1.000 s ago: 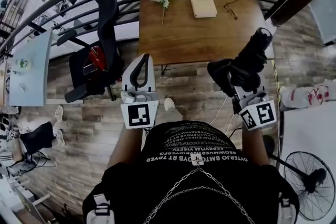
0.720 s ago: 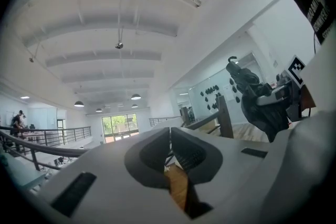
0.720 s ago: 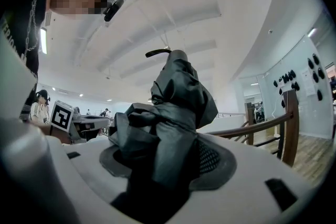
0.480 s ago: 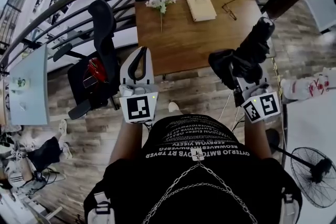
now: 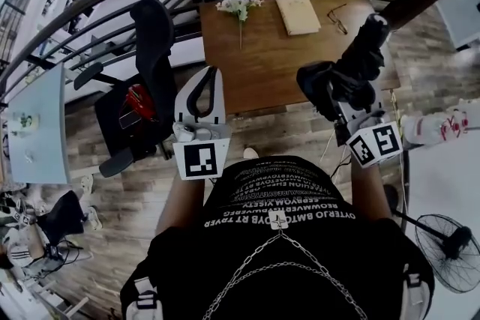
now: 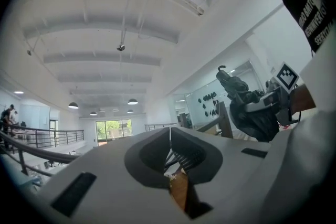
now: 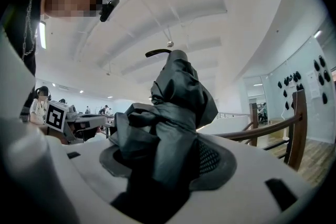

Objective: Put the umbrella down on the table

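— Where do we have the umbrella (image 5: pixel 354 71)?

— In our right hand-held gripper (image 5: pixel 331 97), at the right of the head view. Its jaws stand fairly wide and clamp the bundled black fabric. The umbrella's far end overlaps the right edge of the wooden surface (image 5: pixel 277 60); we cannot tell whether it touches.

— And our left hand-held gripper (image 5: pixel 206 73)?

— Its jaws are together, tips meeting, with nothing between them, by the surface's lower left corner.

— What do we see on the surface?

— Flowers (image 5: pixel 238 4), a book (image 5: pixel 298 13) and glasses (image 5: pixel 337 17), along its upper edge.
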Demonstrator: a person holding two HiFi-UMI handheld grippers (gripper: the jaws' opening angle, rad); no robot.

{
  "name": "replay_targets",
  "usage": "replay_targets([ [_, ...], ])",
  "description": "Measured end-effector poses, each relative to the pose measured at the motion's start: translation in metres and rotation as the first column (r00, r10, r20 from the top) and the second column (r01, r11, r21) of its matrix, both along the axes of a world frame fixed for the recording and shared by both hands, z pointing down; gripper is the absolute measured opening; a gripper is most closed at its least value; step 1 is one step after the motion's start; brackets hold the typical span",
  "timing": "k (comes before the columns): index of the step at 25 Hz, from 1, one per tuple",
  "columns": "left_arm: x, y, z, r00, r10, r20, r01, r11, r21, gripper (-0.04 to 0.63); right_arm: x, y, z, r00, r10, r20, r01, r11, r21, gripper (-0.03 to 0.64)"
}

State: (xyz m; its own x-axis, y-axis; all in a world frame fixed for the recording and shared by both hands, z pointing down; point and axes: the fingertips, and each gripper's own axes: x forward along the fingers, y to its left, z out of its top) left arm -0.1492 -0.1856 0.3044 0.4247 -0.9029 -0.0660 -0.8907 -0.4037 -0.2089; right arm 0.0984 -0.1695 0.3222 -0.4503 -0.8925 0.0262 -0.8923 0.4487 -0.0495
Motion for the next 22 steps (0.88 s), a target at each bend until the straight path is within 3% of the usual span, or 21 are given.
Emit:
replay_targets([
  [5,-0.006,-0.007,0.0,0.998,0.018,-0.064,-0.019,1.0,-0.009,0.032,-0.018,-0.012,0.008,1.0,-0.017,-0.007,0.017,0.999,-0.035,0.273],
  [14,0.006,-0.027,0.004,1.0,-0.013,-0.017,0.013,1.0,0.024,0.032,-0.006,-0.033,0.044,1.0,-0.013,0.007,0.013,0.993,-0.121,0.273],
  [22,0.025,-0.063,0.018,0.999,-0.038,0.007,0.038,0.999,-0.018,0.032,0.012,-0.078,0.08,0.999,-0.037,0.007,0.038,0.979,-0.202,0.273],
])
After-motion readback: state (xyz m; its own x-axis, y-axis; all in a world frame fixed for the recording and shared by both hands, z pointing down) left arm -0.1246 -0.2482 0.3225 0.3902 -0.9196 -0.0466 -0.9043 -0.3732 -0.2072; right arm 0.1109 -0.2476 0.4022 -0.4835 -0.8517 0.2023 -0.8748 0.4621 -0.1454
